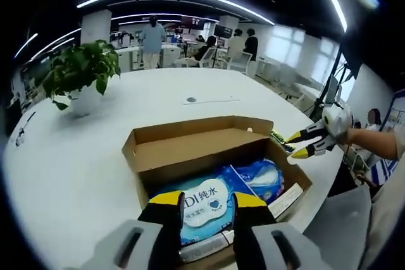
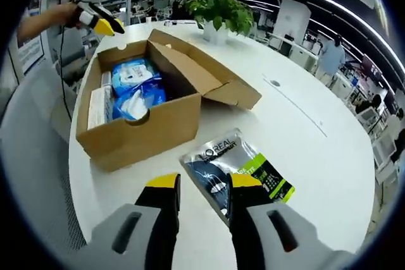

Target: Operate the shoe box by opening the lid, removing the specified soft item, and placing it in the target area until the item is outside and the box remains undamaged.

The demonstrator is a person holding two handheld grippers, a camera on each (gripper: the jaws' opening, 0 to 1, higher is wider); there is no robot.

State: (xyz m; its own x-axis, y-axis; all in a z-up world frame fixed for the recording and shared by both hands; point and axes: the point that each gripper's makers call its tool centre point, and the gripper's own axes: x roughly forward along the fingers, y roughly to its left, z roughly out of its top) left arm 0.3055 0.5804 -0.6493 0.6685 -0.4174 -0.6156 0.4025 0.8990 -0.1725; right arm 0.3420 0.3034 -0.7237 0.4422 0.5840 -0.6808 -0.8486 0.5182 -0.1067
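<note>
The shoe box (image 2: 145, 102) stood open on the table (image 2: 316, 156), wipes pack (image 1: 205, 203) inside. The black sachet (image 2: 237, 172) lay outside, near the right gripper (image 2: 199, 184), whose jaws gaped empty. The left gripper (image 1: 205, 203), jaws parted, should probably descend gently, sparing cardboard.

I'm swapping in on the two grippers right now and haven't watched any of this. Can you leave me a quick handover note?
Left gripper: open, empty, over the blue wipes pack in the cardboard box.
Right gripper: open, empty, just short of the black-and-green sachet lying on the white table beside the box.
Done: lid flap open, sachet outside, box looks intact.
Left: confirm the sachet is the wanted item; wipes packs remain inside.
</note>
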